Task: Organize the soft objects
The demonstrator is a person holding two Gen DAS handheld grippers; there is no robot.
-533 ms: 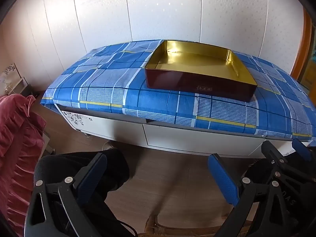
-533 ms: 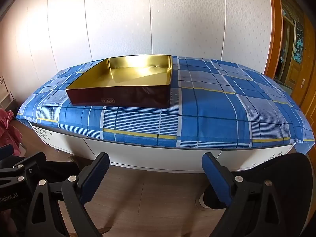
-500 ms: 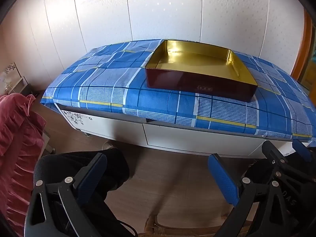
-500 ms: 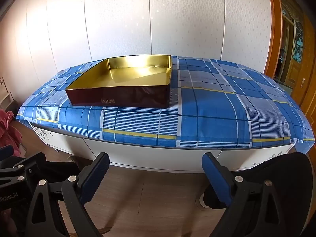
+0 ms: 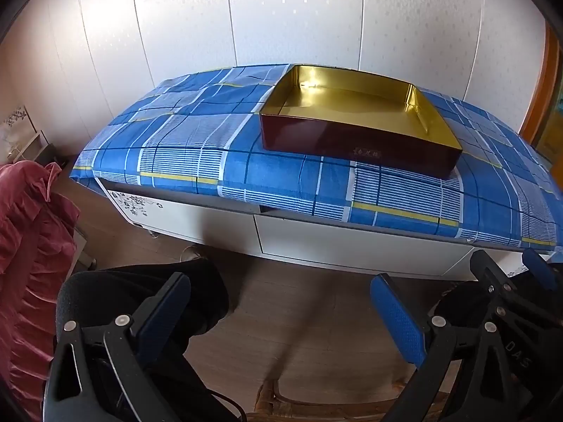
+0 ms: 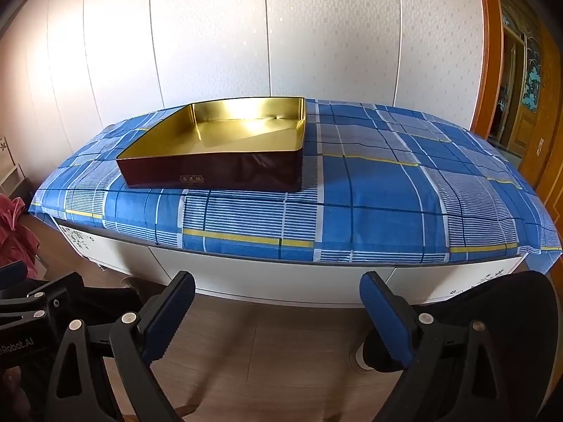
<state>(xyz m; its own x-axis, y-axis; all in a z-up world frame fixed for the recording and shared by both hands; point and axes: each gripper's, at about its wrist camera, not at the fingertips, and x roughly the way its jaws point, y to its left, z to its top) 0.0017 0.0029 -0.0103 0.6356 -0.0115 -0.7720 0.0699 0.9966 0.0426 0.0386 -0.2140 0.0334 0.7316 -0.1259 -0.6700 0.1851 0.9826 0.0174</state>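
A shallow box (image 5: 359, 140) (image 6: 214, 172), dark red outside and gold inside, sits empty on a blue plaid cloth (image 5: 197, 147) (image 6: 387, 193) that covers a low white cabinet. A pink ruffled fabric (image 5: 28, 256) (image 6: 14, 232) hangs at the left edge. My left gripper (image 5: 281, 316) is open above the wooden floor, well short of the cabinet, nothing between its blue pads. My right gripper (image 6: 278, 316) is open too, also over the floor, holding nothing. Each gripper shows at the edge of the other's view.
The white cabinet (image 5: 334, 242) (image 6: 281, 281) has drawers below the cloth. White panelled wall stands behind. A wooden door frame (image 6: 492, 52) is at the right. A person's dark-clothed knee (image 5: 147, 288) sits beside the left fingers, another dark knee (image 6: 510, 316) by the right.
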